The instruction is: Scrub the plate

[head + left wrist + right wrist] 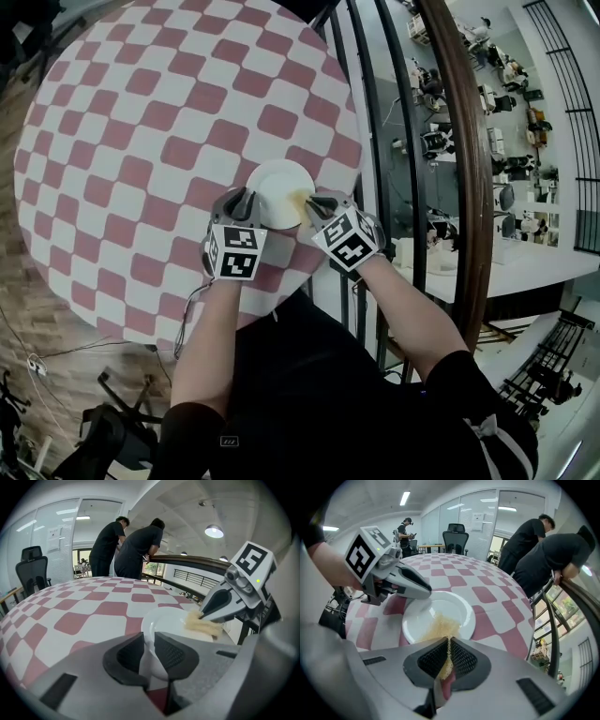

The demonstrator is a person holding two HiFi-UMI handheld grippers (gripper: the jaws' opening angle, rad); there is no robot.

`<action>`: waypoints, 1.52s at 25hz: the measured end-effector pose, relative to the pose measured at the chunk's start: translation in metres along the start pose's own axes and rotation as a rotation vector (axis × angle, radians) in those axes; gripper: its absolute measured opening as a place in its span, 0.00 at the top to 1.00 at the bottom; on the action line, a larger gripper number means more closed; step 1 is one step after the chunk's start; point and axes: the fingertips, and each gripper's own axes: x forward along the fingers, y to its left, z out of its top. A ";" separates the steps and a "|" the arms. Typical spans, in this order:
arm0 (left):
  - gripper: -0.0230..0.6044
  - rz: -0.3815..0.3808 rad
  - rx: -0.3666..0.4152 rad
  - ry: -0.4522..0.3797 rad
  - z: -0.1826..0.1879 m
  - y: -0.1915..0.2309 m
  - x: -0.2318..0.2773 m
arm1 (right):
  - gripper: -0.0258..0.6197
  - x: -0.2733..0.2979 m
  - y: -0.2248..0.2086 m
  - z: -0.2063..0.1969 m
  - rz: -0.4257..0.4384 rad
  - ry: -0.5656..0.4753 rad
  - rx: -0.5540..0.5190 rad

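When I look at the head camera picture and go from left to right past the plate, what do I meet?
left gripper → white plate → yellow scrub pad → right gripper → brown handrail

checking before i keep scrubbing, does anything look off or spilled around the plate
Nothing stands out. The round white plate sits on the red-and-white checked tablecloth, rim clamped by the left tool; the right tool holds a yellowish scrubbing pad on it. No spills.

A round checked table (pixel 141 141) stood beside a dark railing (pixel 466 141). Two people in black (pixel 140 548) leaned on it.
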 end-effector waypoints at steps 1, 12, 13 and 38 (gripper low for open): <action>0.85 -0.001 -0.002 0.001 0.000 0.000 0.000 | 0.91 0.000 -0.012 0.000 -0.035 0.009 0.001; 0.85 -0.002 -0.009 0.009 -0.001 -0.001 0.000 | 0.91 0.000 0.042 0.037 0.119 -0.051 -0.076; 0.85 -0.002 -0.008 0.009 -0.001 -0.001 0.000 | 0.91 0.004 0.055 0.034 0.141 -0.041 -0.090; 0.85 -0.061 -0.018 0.086 -0.006 -0.002 -0.003 | 0.91 -0.009 -0.079 0.057 -0.160 -0.089 0.112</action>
